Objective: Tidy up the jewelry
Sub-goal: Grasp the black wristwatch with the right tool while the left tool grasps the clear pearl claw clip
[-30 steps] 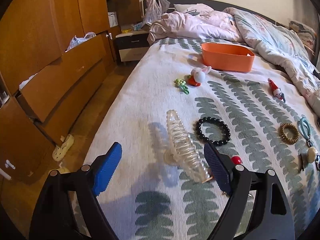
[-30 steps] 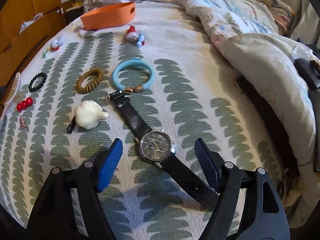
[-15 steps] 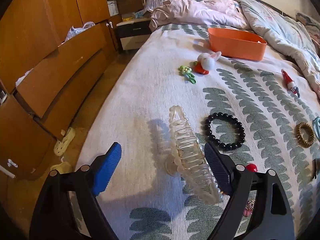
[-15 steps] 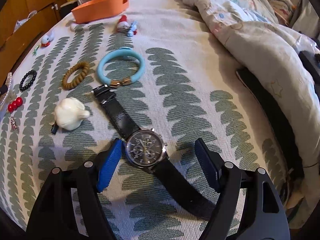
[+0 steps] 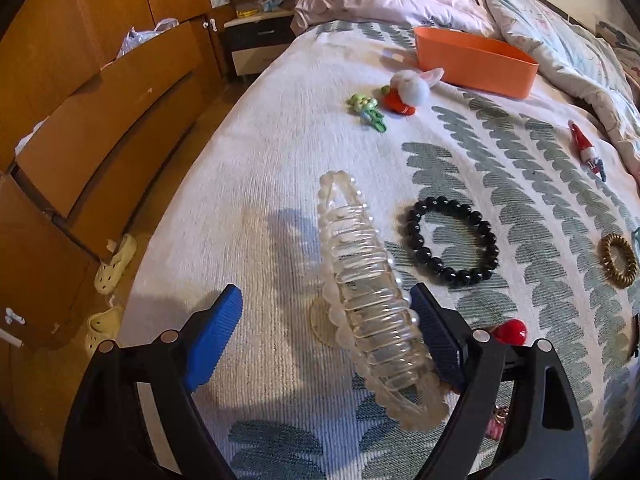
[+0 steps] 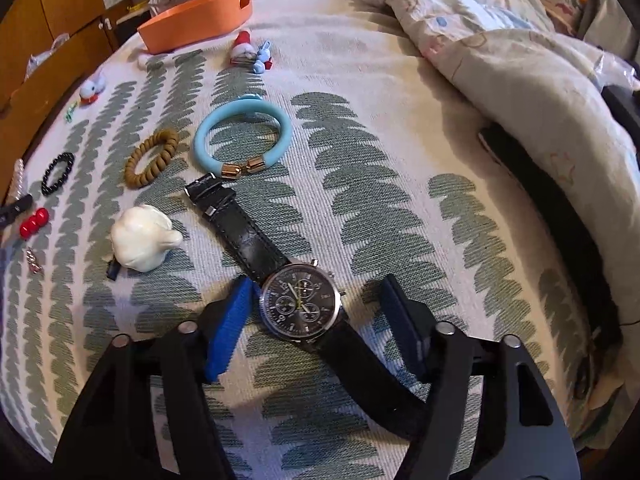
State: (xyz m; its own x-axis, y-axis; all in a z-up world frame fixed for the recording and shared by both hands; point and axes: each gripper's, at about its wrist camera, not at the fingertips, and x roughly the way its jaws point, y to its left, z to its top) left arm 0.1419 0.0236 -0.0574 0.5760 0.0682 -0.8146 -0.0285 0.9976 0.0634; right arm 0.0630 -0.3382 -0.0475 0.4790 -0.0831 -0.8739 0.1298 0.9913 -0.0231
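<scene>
On a leaf-patterned bedspread (image 6: 360,128), the right gripper (image 6: 316,312) is closing around a black watch (image 6: 302,304), pads not yet touching. The left gripper (image 5: 326,324), wide open, straddles a clear hair claw (image 5: 364,296). Next: grip, then carry to the orange bin (image 6: 200,20).

Clear beaded hair clip (image 5: 372,312) lying lengthwise on the bed, black bead bracelet (image 5: 452,240) just beside. Black-strapped, dark-dialled watch (image 6: 302,300) flat, strap unbuckled. Blue bangle (image 6: 244,140), brown coil tie (image 6: 152,158) near; orange bin (image 6: 200,20) beyond, contents perhaps hidden.
</scene>
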